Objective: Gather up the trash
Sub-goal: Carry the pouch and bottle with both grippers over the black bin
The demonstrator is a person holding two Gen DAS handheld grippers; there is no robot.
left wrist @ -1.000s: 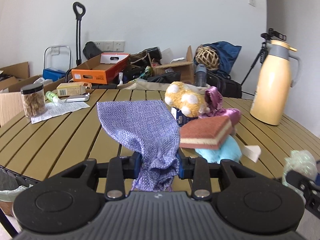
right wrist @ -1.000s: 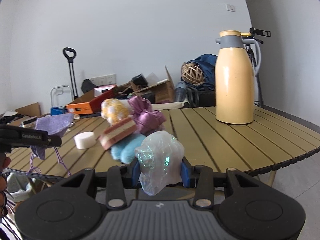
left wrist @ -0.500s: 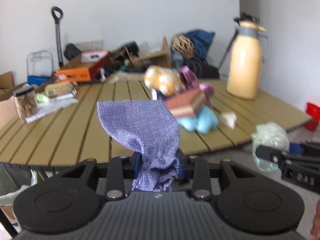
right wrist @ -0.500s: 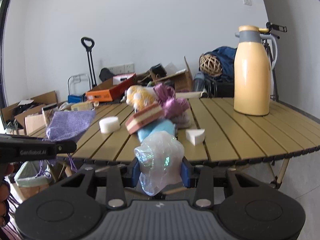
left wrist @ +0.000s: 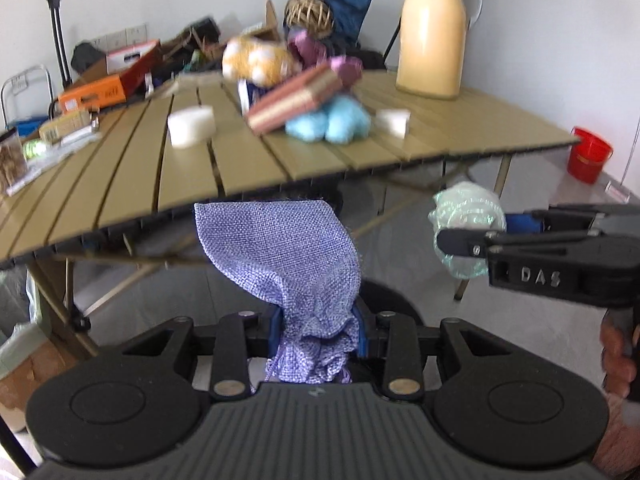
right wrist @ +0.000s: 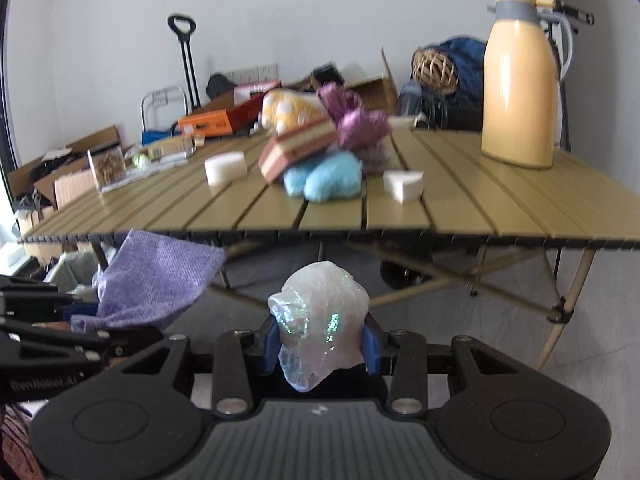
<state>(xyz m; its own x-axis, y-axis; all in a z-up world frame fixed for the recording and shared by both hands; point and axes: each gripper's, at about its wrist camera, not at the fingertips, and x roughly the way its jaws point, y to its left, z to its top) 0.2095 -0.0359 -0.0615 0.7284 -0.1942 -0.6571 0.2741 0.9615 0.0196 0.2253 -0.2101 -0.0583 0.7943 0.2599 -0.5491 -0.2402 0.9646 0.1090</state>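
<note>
My left gripper [left wrist: 318, 334] is shut on a purple woven cloth pouch [left wrist: 284, 256], held below and in front of the table's front edge. The right wrist view shows that same pouch [right wrist: 156, 280] at the left. My right gripper [right wrist: 320, 346] is shut on a crumpled iridescent plastic wrapper [right wrist: 318, 320]. In the left wrist view the wrapper [left wrist: 466, 220] sticks out of the right gripper at the right. Both grippers are off the slatted table [right wrist: 460, 204], lower than its top.
On the table lie a pile of plush toys with a brown sponge [right wrist: 316, 152], two white foam blocks [right wrist: 226, 166] [right wrist: 402, 186] and a tall yellow thermos [right wrist: 520, 80]. A lined bin [right wrist: 78, 270] stands at the lower left. A red bucket [left wrist: 588, 158] sits on the floor.
Both grippers have drawn back from over the table and sunk below its edge, still gripping the pouch and the wrapper. The right gripper has come into the left wrist view.
</note>
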